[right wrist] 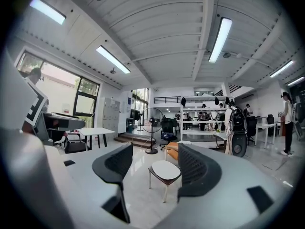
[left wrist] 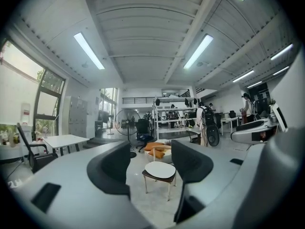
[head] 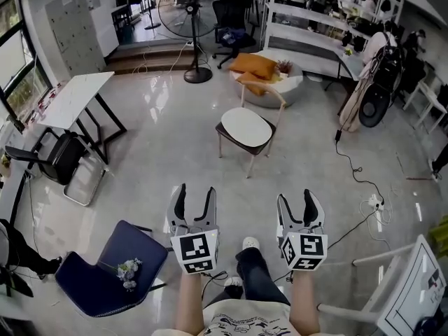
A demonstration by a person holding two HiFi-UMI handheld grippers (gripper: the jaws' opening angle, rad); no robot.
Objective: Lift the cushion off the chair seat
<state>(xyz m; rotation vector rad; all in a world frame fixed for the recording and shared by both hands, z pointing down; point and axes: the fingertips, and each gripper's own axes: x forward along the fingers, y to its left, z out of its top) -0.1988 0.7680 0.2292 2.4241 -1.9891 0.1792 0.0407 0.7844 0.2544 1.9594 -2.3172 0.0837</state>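
Note:
A white oval cushion [head: 245,127] lies on the seat of a small dark chair [head: 233,143] with pale wooden legs, far ahead on the glossy floor. My left gripper [head: 194,199] and right gripper [head: 297,205] are held side by side well short of it, both open and empty. Seen between the dark pads in the left gripper view, the cushion [left wrist: 160,169] is small and distant, with the left gripper [left wrist: 151,166] holding nothing. In the right gripper view the cushion [right wrist: 165,169] is just as distant between the spread pads of the empty right gripper [right wrist: 155,167].
A blue chair [head: 105,268] with a small flower bunch stands at the near left. A white table [head: 73,96] and black chair [head: 59,156] are at the left. Behind the cushion chair are orange cushions [head: 255,67] and a standing fan [head: 187,11]. A cable [head: 357,177] crosses the floor at the right.

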